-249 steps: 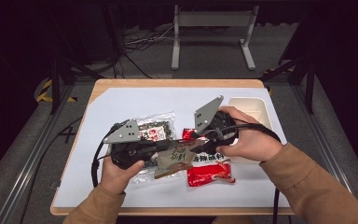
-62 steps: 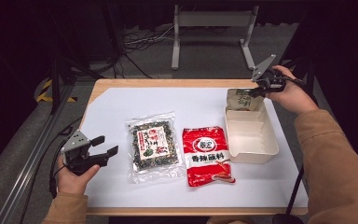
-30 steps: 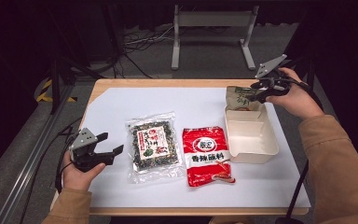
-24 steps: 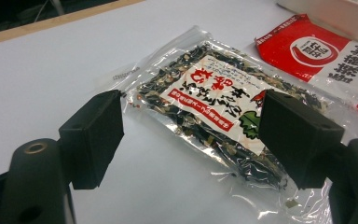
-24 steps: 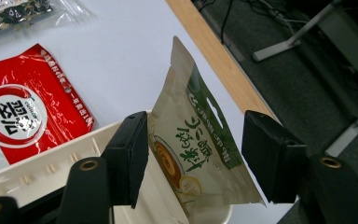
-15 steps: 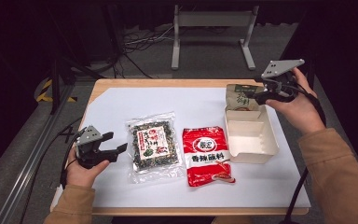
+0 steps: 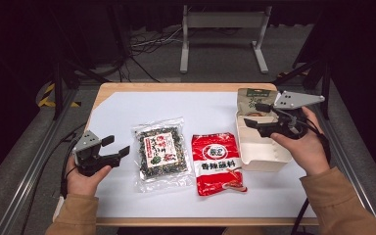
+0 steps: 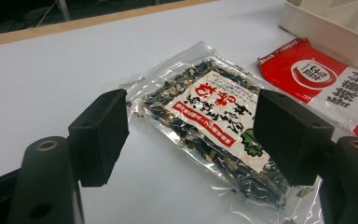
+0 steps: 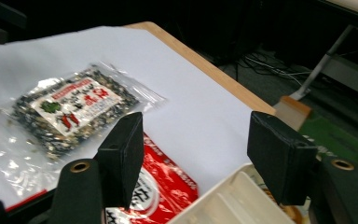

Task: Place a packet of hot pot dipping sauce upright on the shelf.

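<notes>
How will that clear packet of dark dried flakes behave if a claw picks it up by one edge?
The clear packet will probably flop, since its thin film lies wrinkled and flat on the white sheet. The glossy, reflective plastic may slip between pads. It looks light for its size: loose flakes in a thin layer, likely to slide toward the low end.

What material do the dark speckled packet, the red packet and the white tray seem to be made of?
Dark speckled packet: clear glossy plastic film; contents show through and it glints. Red packet: printed shiny film, probably plastic, with highlights. White tray: matte cream, likely moulded plastic or pulp; its look leaves this open.
</notes>
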Available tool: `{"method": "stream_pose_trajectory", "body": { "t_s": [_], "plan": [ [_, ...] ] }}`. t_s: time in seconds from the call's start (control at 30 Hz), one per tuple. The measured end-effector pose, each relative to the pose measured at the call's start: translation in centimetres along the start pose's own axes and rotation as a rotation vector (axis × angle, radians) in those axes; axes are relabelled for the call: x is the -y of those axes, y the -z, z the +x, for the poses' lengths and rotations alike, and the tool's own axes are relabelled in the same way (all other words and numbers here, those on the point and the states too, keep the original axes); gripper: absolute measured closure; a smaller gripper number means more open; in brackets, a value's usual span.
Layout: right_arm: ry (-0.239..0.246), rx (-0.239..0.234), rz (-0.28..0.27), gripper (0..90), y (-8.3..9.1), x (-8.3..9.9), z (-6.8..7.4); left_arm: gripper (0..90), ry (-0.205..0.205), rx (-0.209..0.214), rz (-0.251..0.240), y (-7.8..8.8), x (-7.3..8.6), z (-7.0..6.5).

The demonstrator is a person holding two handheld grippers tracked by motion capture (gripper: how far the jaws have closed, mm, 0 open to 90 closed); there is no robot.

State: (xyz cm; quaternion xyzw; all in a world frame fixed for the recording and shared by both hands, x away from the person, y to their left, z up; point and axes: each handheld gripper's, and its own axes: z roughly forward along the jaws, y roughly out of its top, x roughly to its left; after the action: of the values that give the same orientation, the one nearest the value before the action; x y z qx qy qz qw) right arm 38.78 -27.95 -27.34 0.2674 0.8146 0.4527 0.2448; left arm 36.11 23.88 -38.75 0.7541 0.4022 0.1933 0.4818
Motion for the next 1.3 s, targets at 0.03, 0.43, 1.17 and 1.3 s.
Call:
{"method": "stream_pose_trajectory", "body": {
  "t_s": [0.03, 0.43, 1.17, 1.3],
  "plan": [
    [-0.012, -0.009, -0.002, 35.9, 0.0, 0.2, 0.3, 27.3, 0.0, 0.0, 0.0, 0.0, 0.0, 0.0],
    [-0.046, -0.05, -0.006, 37.3, -1.6, 2.8, 3.4, 26.0, 0.005, 0.022, 0.016, 0.3, -0.4, 0.1],
    [-0.024, -0.124, -0.063, 39.9, -2.8, 5.1, 5.9, 25.0, 0.003, 0.04, 0.038, -0.7, -1.3, -0.4],
    [-0.027, -0.131, -0.05, 40.1, -2.7, 5.3, 6.0, 25.1, -0.003, 0.068, 0.036, -0.8, -1.6, -1.1]
  ]
}}
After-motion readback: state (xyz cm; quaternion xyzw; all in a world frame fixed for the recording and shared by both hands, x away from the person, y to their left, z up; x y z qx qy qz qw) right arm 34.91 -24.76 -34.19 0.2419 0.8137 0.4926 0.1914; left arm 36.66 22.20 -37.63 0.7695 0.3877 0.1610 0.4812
